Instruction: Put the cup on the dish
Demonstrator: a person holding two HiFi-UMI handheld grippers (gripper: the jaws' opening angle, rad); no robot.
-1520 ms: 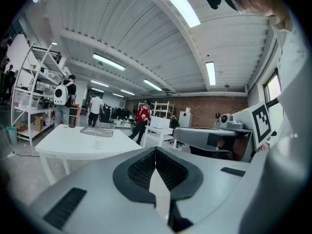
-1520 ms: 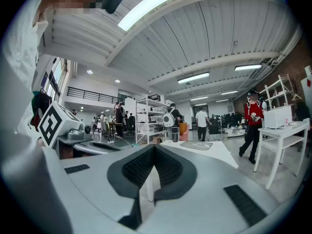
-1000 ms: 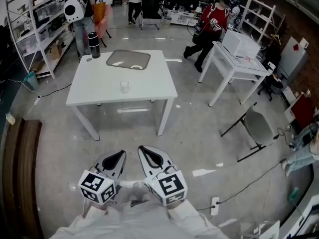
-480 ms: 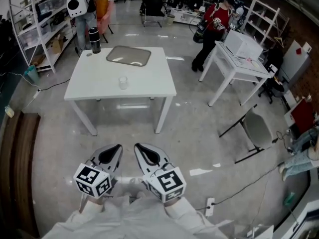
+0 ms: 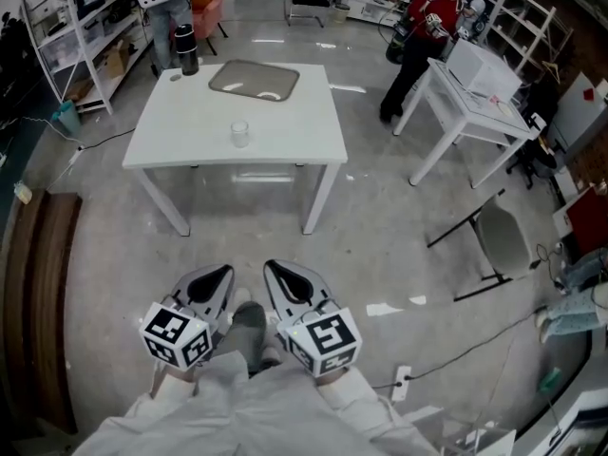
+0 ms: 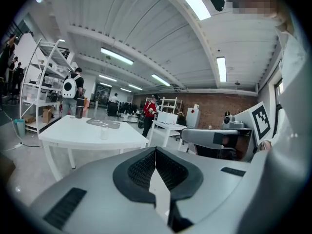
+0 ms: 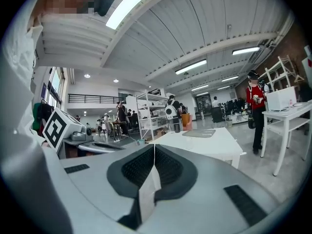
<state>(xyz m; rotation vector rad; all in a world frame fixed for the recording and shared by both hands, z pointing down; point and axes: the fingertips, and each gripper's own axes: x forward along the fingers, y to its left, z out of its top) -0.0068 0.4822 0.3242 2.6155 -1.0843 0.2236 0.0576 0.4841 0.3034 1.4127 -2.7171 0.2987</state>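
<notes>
A small clear cup point(image 5: 239, 134) stands near the middle of the white table point(image 5: 285, 145), well ahead of me. A flat grey dish point(image 5: 254, 79) lies at the table's far side, apart from the cup. My left gripper point(image 5: 220, 275) and right gripper point(image 5: 277, 283) are held side by side close to my body, over the floor and far short of the table. Both are shut with nothing between them. In the left gripper view the jaws point(image 6: 155, 150) meet, with the cup point(image 6: 103, 133) and dish point(image 6: 103, 123) in the distance. The right gripper view shows its jaws point(image 7: 154, 147) shut and the dish point(image 7: 200, 133) far off.
A dark bottle point(image 5: 187, 49) stands at the table's far left corner. At the right are a second white table point(image 5: 480, 112) with a white box point(image 5: 483, 69), a person in red point(image 5: 432, 27) and a folding chair point(image 5: 499, 240). Shelves point(image 5: 57, 36) line the left; cables cross the floor.
The view has swung a little: the table sits slightly more to the right and lower in the picture. A shoe now shows between the grippers. Both grippers stay shut.
</notes>
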